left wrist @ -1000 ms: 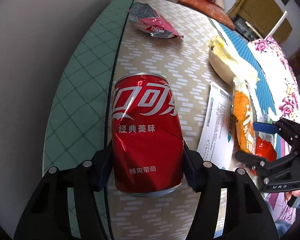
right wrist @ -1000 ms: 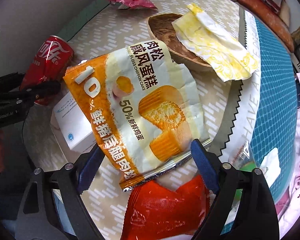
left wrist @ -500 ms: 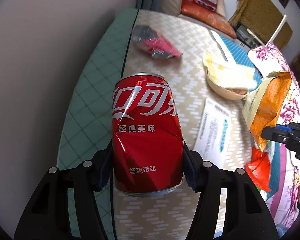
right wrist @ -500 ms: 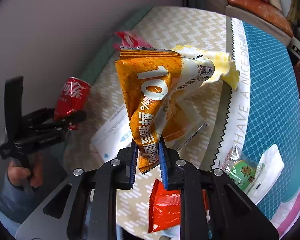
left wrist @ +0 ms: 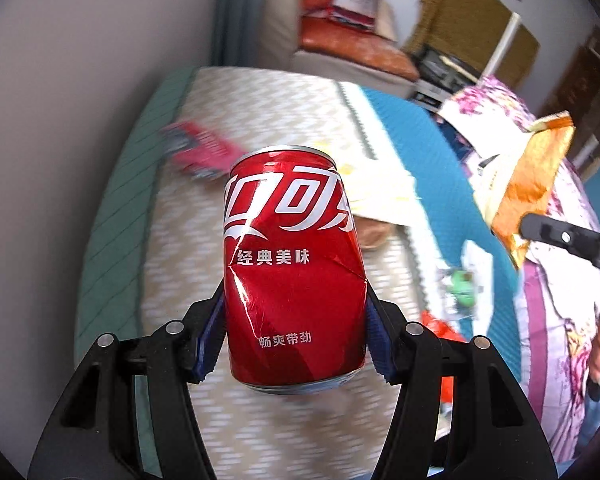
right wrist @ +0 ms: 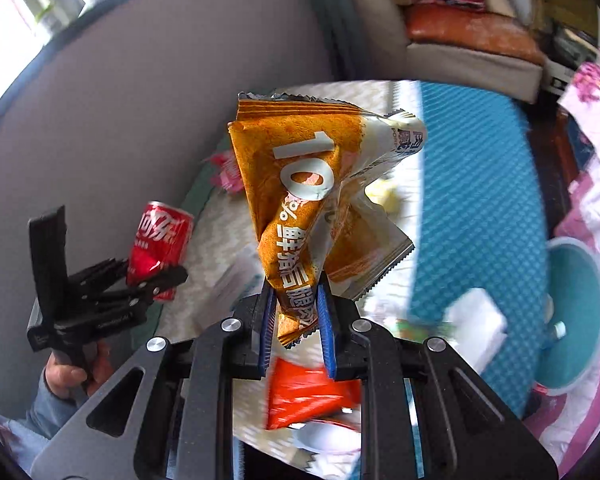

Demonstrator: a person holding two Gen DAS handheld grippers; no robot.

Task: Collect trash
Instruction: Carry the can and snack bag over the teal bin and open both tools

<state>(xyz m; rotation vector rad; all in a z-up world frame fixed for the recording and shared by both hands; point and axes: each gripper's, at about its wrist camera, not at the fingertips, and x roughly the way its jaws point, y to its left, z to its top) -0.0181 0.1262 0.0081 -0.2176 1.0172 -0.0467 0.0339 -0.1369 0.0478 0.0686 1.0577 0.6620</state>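
Left tongs (left wrist: pixel 294 334) clenched on the lower sides of a dented red cola can (left wrist: pixel 294 280), held clear above the table (left wrist: pixel 268 96); can's long axis runs along the tong fingers, rim pointing away from the camera. Right tongs (right wrist: pixel 296 322) pinched shut on the bottom corner of a crumpled orange snack bag (right wrist: pixel 308 200), which stands roughly upright above the tips, its sealed top edge uppermost. Step judged: both items lifted, carry phase; next move calls for taking them to a bin, none in view, while a red wrapper (right wrist: pixel 308 396) and pink packet (left wrist: pixel 204 152) remain on the table.
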